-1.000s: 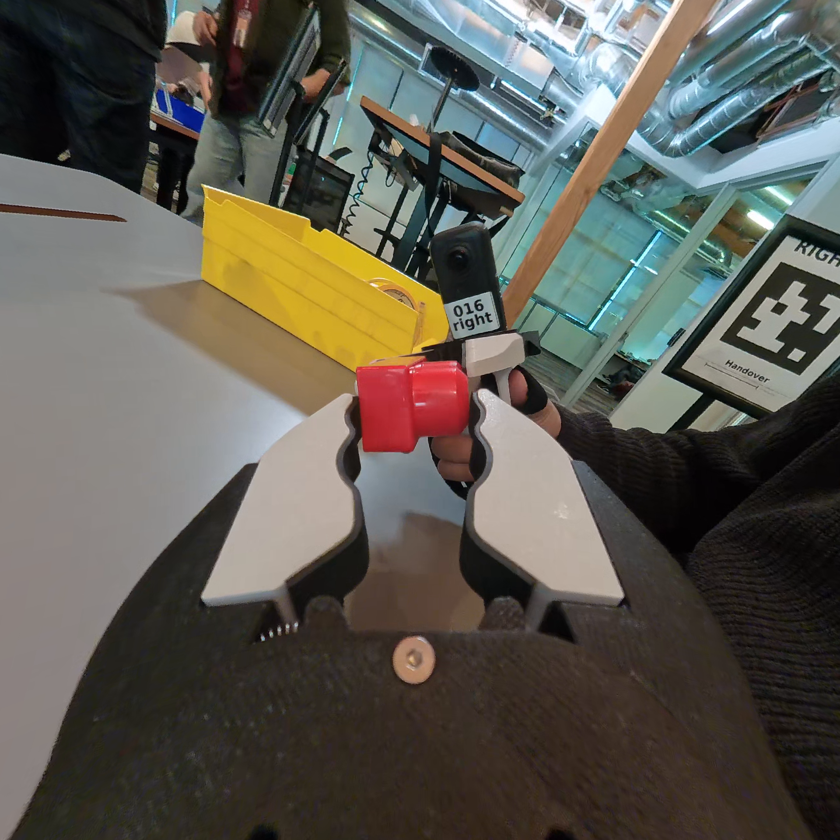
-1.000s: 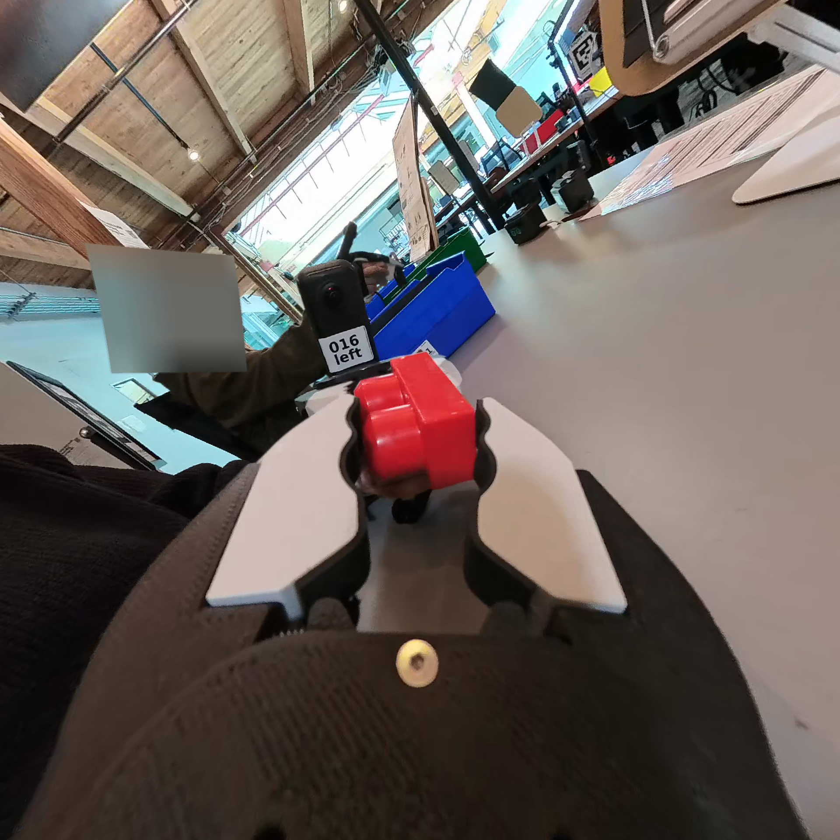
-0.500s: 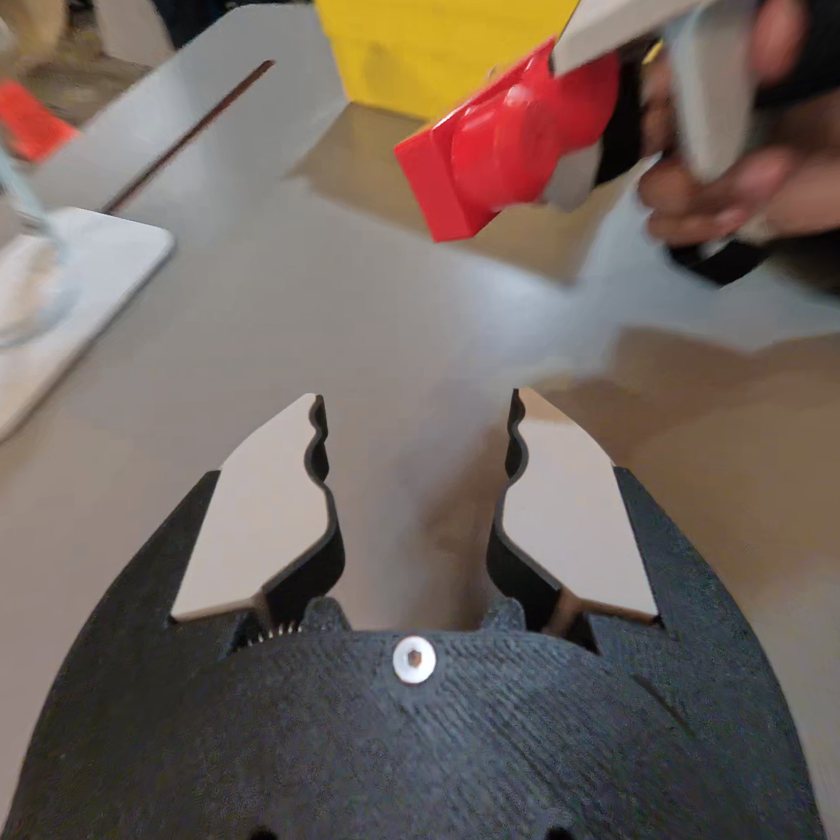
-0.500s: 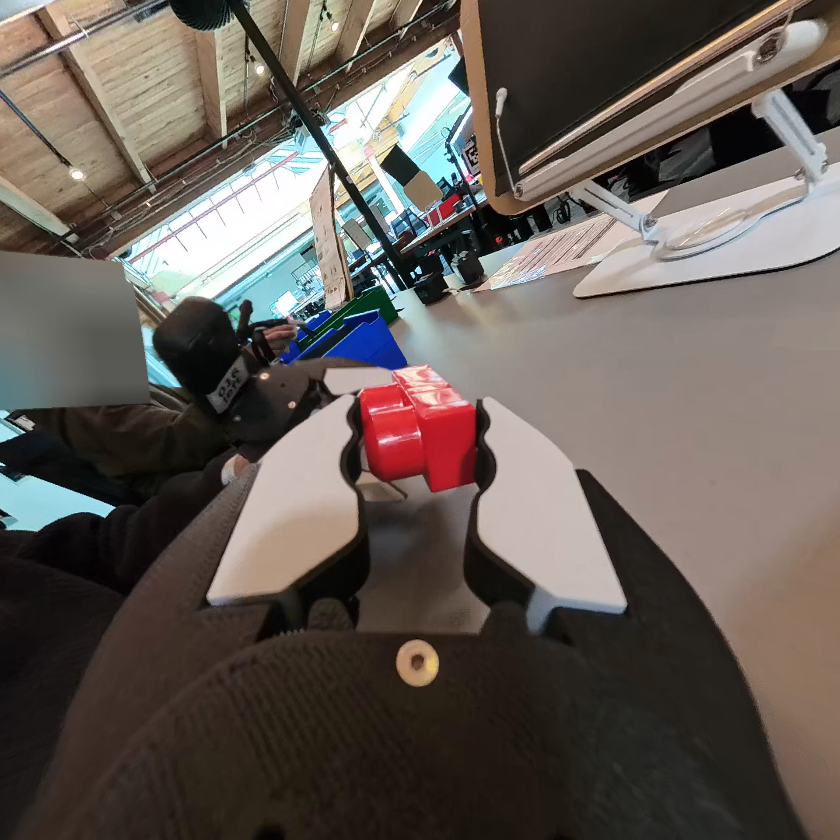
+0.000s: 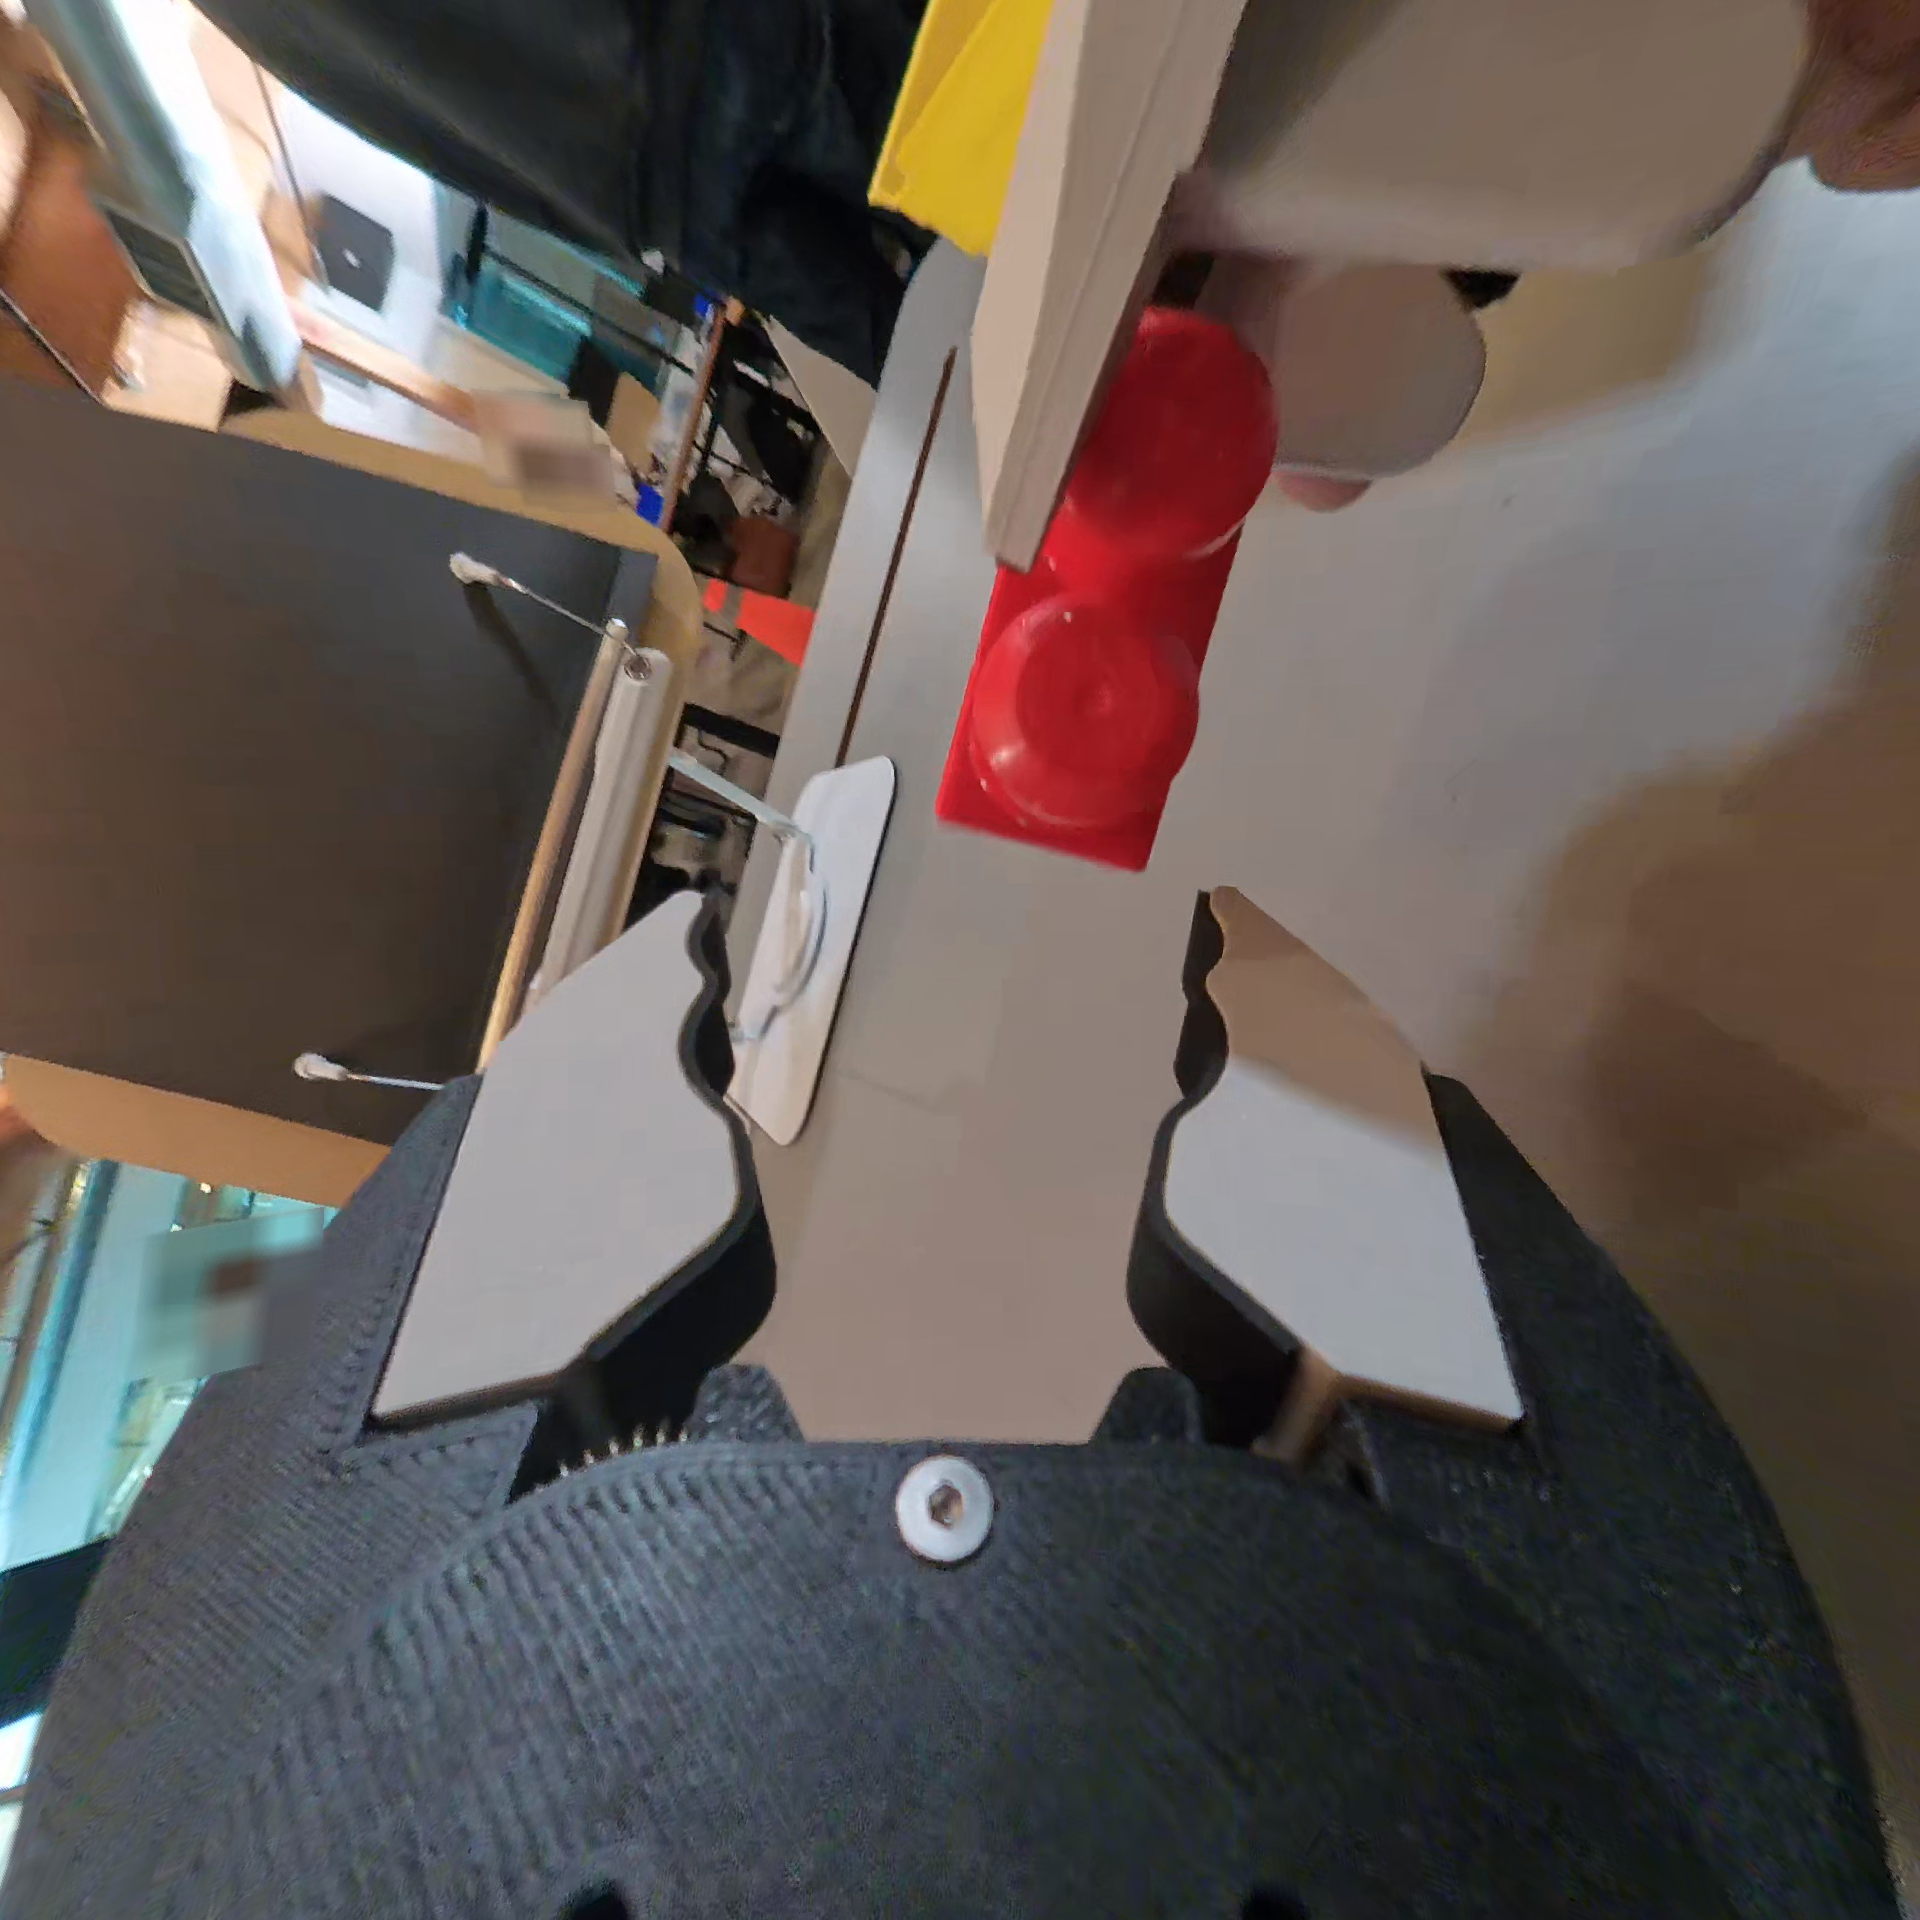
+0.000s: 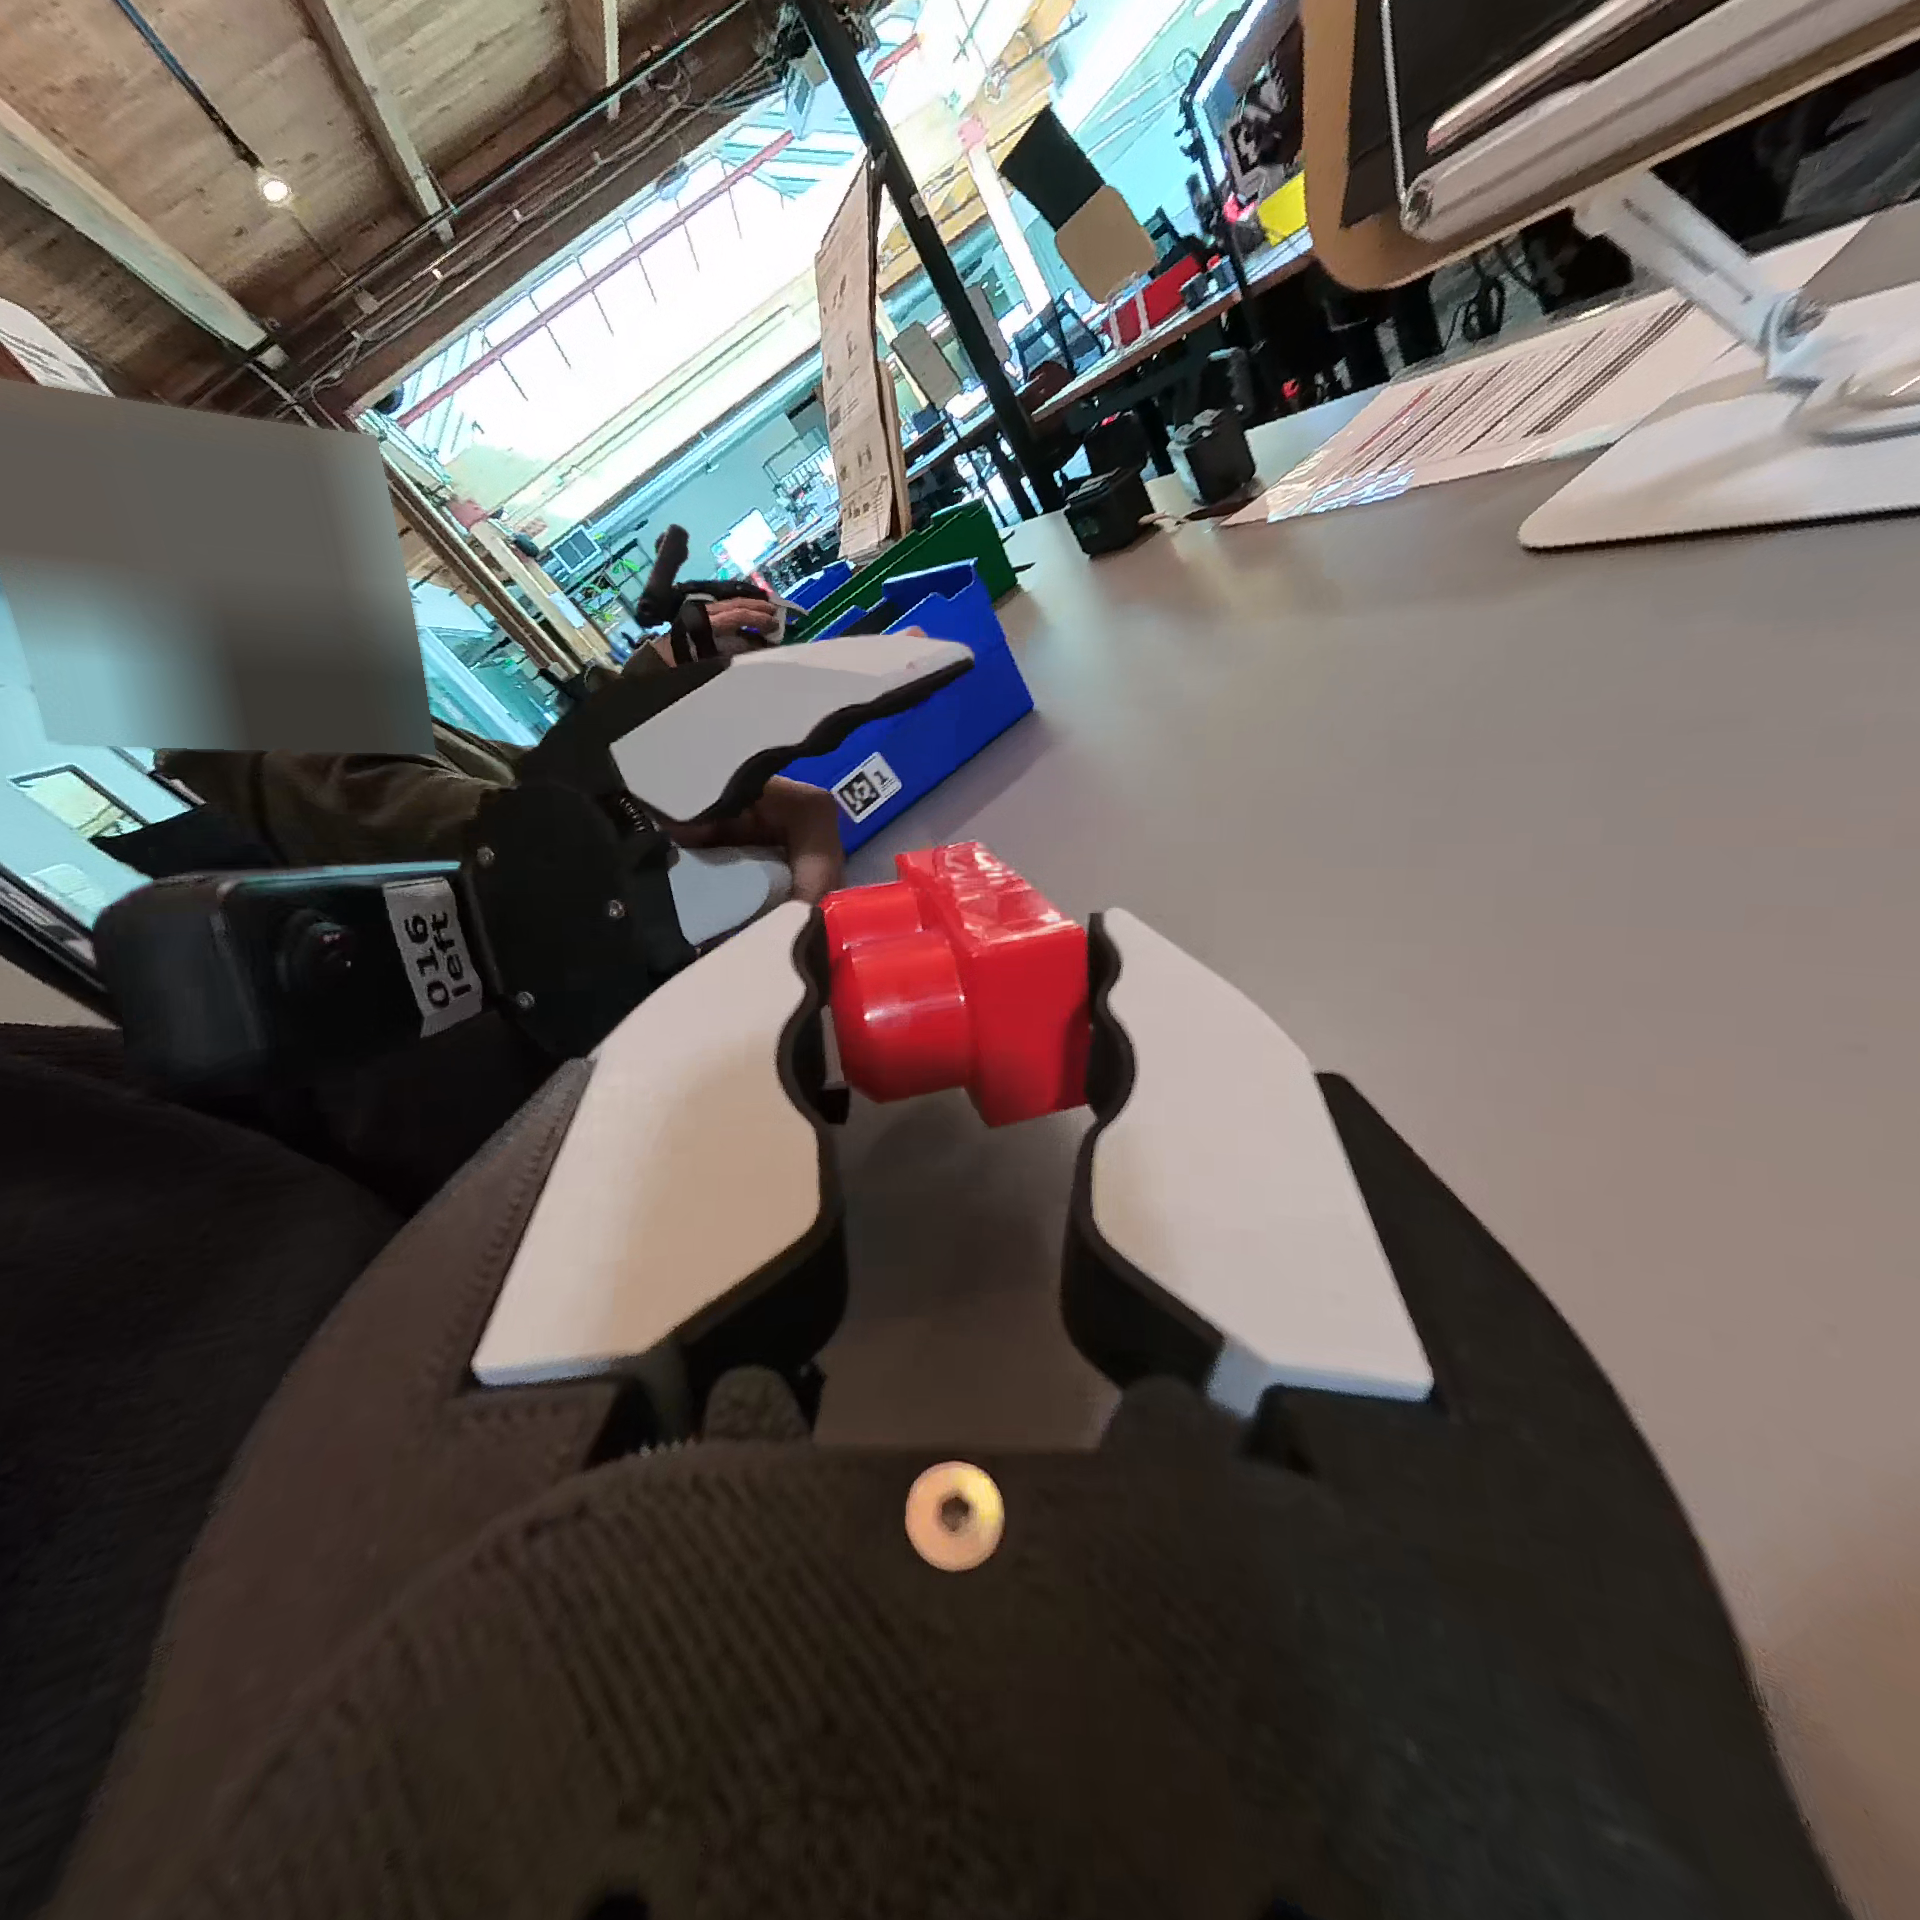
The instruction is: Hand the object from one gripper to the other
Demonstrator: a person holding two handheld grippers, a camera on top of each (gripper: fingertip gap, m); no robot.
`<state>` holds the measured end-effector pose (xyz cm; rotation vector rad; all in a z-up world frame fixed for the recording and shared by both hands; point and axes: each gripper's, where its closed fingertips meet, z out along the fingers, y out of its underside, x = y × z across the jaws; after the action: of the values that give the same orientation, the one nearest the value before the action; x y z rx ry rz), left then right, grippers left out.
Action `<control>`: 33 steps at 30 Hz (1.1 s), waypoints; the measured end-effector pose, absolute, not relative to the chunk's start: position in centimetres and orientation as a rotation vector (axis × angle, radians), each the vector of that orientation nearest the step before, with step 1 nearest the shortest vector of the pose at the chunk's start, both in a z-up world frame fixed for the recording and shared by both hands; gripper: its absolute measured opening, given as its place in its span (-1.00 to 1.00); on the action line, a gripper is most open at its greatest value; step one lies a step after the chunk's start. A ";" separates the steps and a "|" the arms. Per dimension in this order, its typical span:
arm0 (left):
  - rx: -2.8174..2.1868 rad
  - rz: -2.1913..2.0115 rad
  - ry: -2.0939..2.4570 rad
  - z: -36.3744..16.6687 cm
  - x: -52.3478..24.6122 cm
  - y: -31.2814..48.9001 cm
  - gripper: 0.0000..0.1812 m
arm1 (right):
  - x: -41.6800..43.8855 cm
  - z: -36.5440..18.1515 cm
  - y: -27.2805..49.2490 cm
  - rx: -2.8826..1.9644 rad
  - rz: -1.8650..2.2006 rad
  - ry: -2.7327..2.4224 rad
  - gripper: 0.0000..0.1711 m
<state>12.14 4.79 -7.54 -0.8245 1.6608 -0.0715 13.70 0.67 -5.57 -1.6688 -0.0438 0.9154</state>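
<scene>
A red two-stud toy brick is clamped between the fingertips of my right gripper, held a little above the grey table. In the left wrist view the same brick hangs ahead of my left gripper, held from above by the right gripper's fingers. My left gripper is open and empty, rolled on its side, just short of the brick. It also shows in the right wrist view to the left of the brick, jaws apart.
A blue bin and a green bin stand on the table beyond the brick. A monitor on a white stand base is at the far right; it shows in the left wrist view too. A yellow bin sits behind.
My left gripper let go of the brick, opened wide, drew back and rolled onto its side. The right gripper kept the brick and moved it away.
</scene>
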 end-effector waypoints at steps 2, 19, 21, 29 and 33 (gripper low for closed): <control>-0.771 -0.081 1.643 -7.2 12.2 4.2 -0.10 | 13.4 -5.7 0.6 -1.675 0.941 -0.042 -0.44; -0.633 -0.182 1.631 -8.0 12.6 1.3 -0.53 | 12.2 -6.1 0.5 -1.685 1.049 -0.032 -0.44; -0.637 -0.193 1.628 -8.0 12.6 1.3 -0.53 | 12.2 -6.1 0.5 -1.681 1.055 -0.025 -0.44; -0.715 -0.296 1.568 -7.2 12.3 1.8 -0.57 | 13.2 -5.4 0.8 -1.630 1.023 0.020 -0.29; -0.857 -0.455 1.496 -6.6 12.0 3.3 -0.57 | 13.5 -5.4 1.1 -1.634 0.912 -0.023 -0.23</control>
<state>11.96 3.27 -6.55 -0.8572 1.4958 -0.4546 13.52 1.07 -5.36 -1.6345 -0.0230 0.9118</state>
